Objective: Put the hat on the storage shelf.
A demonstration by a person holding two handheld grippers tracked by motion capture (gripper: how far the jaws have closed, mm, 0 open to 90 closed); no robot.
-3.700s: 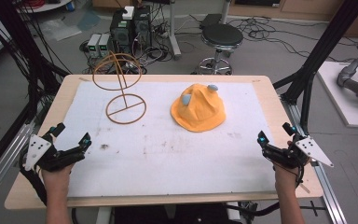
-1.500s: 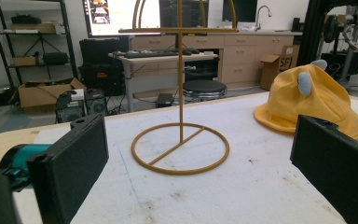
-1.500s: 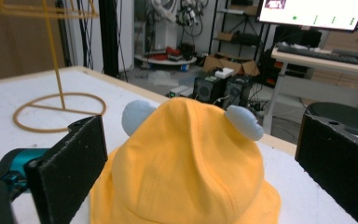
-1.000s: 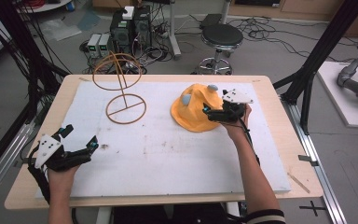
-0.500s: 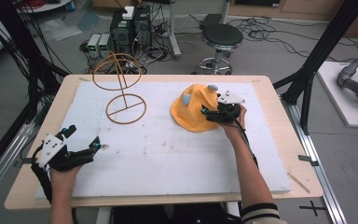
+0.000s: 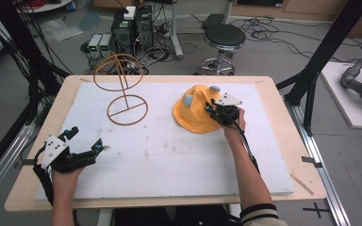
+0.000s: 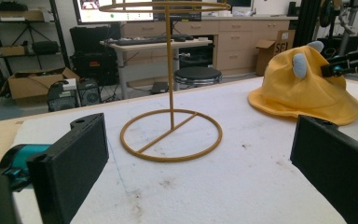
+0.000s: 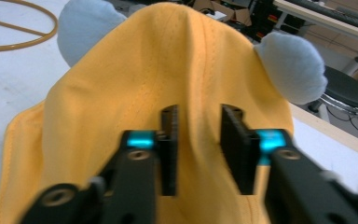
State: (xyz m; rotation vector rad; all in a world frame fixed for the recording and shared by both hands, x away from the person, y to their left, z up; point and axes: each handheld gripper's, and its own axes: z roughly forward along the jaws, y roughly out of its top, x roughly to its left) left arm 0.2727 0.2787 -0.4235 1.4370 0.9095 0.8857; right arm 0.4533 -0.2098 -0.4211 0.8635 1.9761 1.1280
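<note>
One white table [image 6: 160, 160] under your two outstretched forearms, one yellow hat [image 6: 194, 113] with two grey ears, a fold of its crown pinched between your right gripper [image 6: 215, 112] jaws, which have just been closing, one wire stand [image 6: 125, 89] ahead of your left gripper [image 6: 82, 147], its jaws wide apart, holding nothing.

Even, bright indoor light falls from above; shadows on the white worktop [image 6: 169, 155] are faint and soft, with no glare. The high view is sharp in the middle and slightly bowed at its edges. In the right gripper view the right tool [image 8: 198, 140] is blurred close to the lens, and the hat [image 8: 135, 88] beyond looks soft. The left gripper view is clear, its background slightly hazy.
</note>
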